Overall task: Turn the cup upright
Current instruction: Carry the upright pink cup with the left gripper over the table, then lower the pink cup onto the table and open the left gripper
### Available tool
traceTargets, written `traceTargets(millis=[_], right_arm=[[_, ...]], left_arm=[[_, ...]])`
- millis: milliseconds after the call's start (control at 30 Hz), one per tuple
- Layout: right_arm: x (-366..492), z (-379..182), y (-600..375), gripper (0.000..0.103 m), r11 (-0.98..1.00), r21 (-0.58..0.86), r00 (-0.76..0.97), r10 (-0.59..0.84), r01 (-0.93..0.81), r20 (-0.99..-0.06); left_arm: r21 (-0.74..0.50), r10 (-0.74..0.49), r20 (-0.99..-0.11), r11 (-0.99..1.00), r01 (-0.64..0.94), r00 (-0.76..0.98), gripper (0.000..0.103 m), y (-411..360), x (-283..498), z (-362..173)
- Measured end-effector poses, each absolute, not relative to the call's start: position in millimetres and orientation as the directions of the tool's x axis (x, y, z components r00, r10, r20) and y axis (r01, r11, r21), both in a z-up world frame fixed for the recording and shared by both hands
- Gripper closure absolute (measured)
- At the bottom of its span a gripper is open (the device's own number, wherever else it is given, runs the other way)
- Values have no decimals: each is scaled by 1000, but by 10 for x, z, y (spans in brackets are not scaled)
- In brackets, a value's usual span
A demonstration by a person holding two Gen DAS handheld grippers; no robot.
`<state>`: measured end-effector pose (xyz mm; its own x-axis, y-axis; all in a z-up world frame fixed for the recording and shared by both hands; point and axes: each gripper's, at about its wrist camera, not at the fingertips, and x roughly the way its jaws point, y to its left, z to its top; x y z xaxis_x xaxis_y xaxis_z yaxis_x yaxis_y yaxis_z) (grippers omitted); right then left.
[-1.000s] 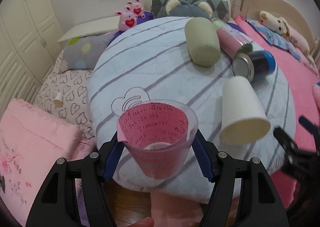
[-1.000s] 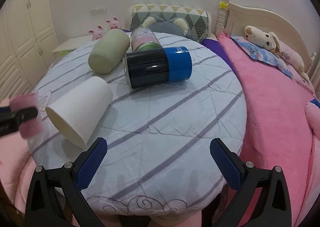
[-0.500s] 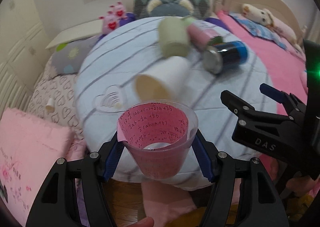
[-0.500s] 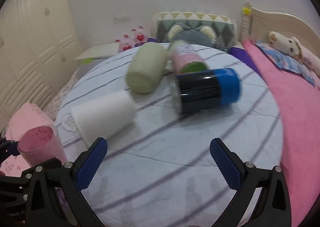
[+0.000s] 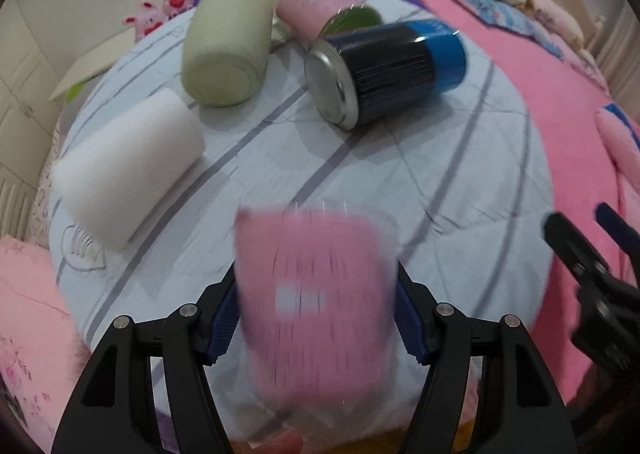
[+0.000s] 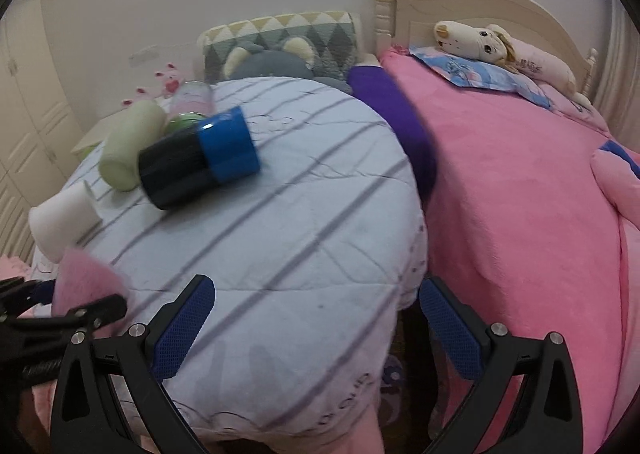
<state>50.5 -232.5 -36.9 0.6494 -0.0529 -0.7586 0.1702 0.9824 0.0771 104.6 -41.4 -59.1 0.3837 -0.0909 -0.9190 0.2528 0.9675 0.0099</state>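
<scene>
My left gripper (image 5: 316, 318) is shut on a clear cup with a pink paper lining (image 5: 312, 294), blurred by motion, over the near edge of the round table (image 5: 460, 190). The cup also shows at the left of the right wrist view (image 6: 88, 286). My right gripper (image 6: 316, 326) is open and empty over the table's near right edge; it shows at the right of the left wrist view (image 5: 592, 274). A white paper cup (image 5: 128, 166) lies on its side at the table's left.
A green cup (image 5: 224, 50), a pink bottle (image 5: 320, 6) and a blue-and-black can (image 5: 388, 70) lie on their sides at the back of the table. A pink bed (image 6: 520, 194) with plush toys stands to the right. Pillows sit behind the table.
My left gripper has swung right and forward over the table with the pink cup, which now looks tilted and blurred. My right gripper has swung right toward the bed.
</scene>
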Motion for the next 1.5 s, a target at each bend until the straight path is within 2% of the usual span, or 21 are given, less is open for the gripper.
traceTargets(millis=[100, 500, 867, 1500], right_arm=[[542, -401, -2342, 0, 983, 77, 641, -49, 167, -766], [467, -384, -2362, 0, 982, 87, 637, -41, 168, -770], [224, -161, -2273, 0, 978, 41, 671, -109, 204, -733], [105, -8, -1649, 0, 988, 39, 668, -72, 150, -741]], left_arm=[[18, -78, -922, 970, 242, 380, 27, -436, 1102, -647], [19, -91, -910, 965, 261, 404, 27, -449, 998, -536], [-13, -141, -881, 962, 273, 452, 27, -273, 831, -332], [-41, -188, -829, 960, 278, 527, 27, 375, 629, -126]])
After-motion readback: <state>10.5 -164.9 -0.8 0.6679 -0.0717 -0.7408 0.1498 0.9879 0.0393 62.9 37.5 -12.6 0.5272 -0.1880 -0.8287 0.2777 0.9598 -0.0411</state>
